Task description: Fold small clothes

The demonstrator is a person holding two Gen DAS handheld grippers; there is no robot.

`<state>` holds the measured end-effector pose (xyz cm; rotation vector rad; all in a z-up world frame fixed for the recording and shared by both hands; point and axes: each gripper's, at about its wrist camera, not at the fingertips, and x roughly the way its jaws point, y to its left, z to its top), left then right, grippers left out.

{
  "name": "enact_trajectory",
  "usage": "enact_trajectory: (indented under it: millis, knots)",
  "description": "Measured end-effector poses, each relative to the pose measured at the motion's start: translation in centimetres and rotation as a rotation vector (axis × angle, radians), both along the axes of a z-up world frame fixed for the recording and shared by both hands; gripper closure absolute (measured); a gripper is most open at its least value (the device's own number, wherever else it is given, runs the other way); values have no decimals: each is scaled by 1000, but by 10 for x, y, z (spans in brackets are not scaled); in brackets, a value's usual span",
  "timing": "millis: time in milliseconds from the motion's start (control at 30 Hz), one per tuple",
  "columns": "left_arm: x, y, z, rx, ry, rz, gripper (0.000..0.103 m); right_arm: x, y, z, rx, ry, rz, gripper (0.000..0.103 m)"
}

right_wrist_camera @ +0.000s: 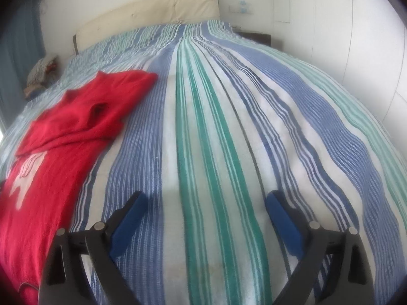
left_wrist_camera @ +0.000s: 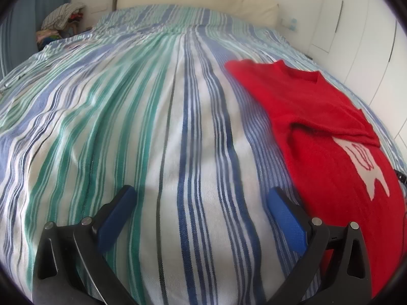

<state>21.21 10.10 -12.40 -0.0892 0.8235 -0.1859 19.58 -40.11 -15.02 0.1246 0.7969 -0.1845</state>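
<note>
on the striped bedspread [left_wrist_camera: 178, 132], red sweater [left_wrist_camera: 318, 117] lies neck-to-headboard.

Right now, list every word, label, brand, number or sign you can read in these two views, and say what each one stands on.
None can be read.
White print on the red sweater: a shape with red line marks inside, not legible as letters in either view.
Small blue stickers on the wall by the headboard: too small and blurred to read.
Striped bedspread: no text.

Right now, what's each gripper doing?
Left gripper: open, empty, beside the red knitted sweater.
Right gripper: open, empty, over the striped bedspread.
</note>
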Motion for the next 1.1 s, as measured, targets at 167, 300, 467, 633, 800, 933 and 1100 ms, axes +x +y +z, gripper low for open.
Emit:
enact_trajectory:
  millis: [167, 300, 467, 633, 800, 933, 1100]
  knots:
    - [0, 0, 0, -1, 0, 0, 0, 1, 5, -2, -8, -5, 1, 7]
    - [1, 0, 0, -4, 7, 0, 0, 1, 10, -3, -41, 9, -2, 6]
    - [-21, 4, 20, 13, 74, 28, 2, 5, 12, 6, -46, 114, 17, 5]
    - [-106, 3, 44, -312, 106, -166, 2, -64, 40, 62, 35, 94, 254, 11]
    - [-149, -36, 31, -218, 156, -158, 2, -134, 96, 65, 190, 151, 474, 11]
    - [-159, -28, 32, -199, 127, -49, 2, -166, 130, 49, 86, 115, 470, 11]
    - [-163, -5, 31, -225, 119, 21, 2, -177, 125, 46, 174, 36, 382, 11]
